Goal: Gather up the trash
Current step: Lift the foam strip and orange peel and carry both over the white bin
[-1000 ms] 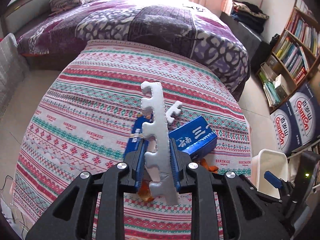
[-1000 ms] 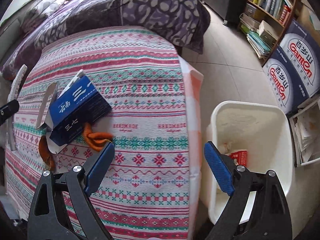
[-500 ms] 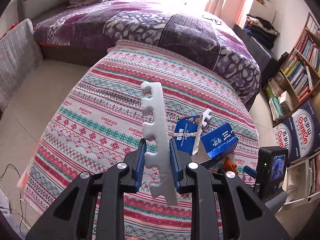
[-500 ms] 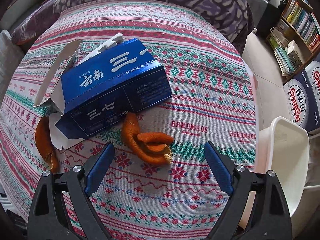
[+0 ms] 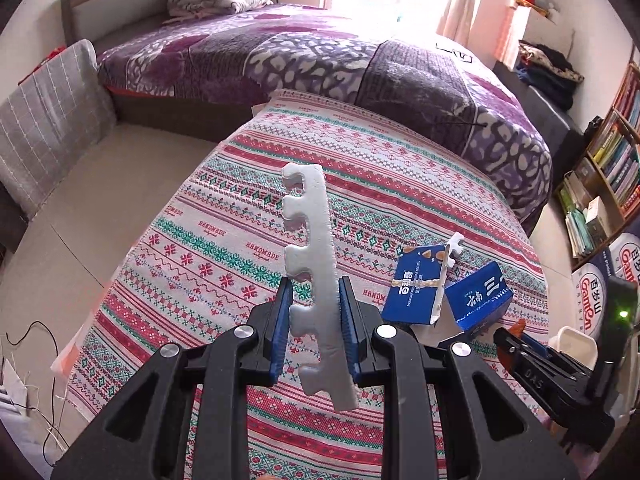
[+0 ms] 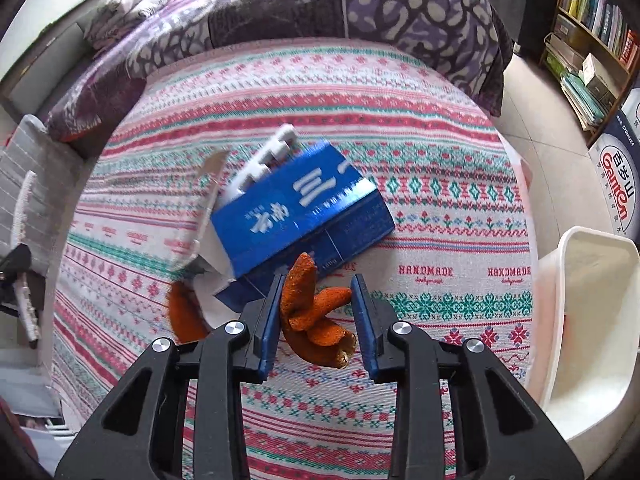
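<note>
My left gripper is shut on a white notched foam strip and holds it upright above the striped cloth. My right gripper is closed around a curled orange peel on the cloth, its pads at either side of it. Just beyond lies an open blue carton with white foam sticking out; it also shows in the left wrist view beside a second blue box. Another peel piece lies left of the gripper. A white bin stands at the right.
The striped cloth covers a low table in front of a purple bed. Bookshelves and printed cartons stand on the floor to the right. A grey cushion is at the left.
My right gripper moved in over the orange peel and closed its jaws around it. My left gripper rose and drew back with the foam strip still held.
</note>
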Available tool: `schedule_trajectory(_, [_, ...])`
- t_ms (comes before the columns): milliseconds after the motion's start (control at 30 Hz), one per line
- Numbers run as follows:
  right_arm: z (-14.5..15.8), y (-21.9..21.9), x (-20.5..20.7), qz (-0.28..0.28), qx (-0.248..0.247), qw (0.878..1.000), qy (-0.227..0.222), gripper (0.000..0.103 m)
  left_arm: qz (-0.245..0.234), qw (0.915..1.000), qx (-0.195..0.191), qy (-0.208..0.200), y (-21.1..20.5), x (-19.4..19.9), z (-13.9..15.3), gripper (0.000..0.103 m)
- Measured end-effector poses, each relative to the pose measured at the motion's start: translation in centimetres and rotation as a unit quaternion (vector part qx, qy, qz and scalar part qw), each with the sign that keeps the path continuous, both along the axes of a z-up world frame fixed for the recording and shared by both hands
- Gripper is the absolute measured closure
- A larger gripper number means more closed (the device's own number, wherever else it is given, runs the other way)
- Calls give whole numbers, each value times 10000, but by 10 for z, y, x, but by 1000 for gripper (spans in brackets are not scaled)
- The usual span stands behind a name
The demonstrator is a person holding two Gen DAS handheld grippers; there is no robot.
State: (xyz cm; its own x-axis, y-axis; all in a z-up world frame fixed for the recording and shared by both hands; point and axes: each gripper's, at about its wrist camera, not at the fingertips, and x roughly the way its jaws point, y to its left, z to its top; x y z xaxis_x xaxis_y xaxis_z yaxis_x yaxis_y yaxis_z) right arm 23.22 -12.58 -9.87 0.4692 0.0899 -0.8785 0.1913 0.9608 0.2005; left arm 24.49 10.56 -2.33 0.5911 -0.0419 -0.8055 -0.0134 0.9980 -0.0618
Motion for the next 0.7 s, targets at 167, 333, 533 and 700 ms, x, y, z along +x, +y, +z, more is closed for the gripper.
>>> schedule_trajectory(167, [37, 7, -16, -7, -116, 9964, -840, 72, 93, 9979, 277, -571, -12, -10, 15, 79])
schedule_trajectory(333, [62, 7, -26, -144, -406, 9886, -1443, 71, 188, 9923, 521, -1104, -25, -21, 25, 79])
schedule_trajectory(533, [75, -5, -35, -422, -596, 9816, -1764, 71, 157, 9868, 710, -1448, -42, -31, 28, 79])
schedule_trajectory(700, [78, -11, -42, -580, -827, 9764, -1910, 71, 86, 9862, 683, -1503, -58, -34, 27, 79])
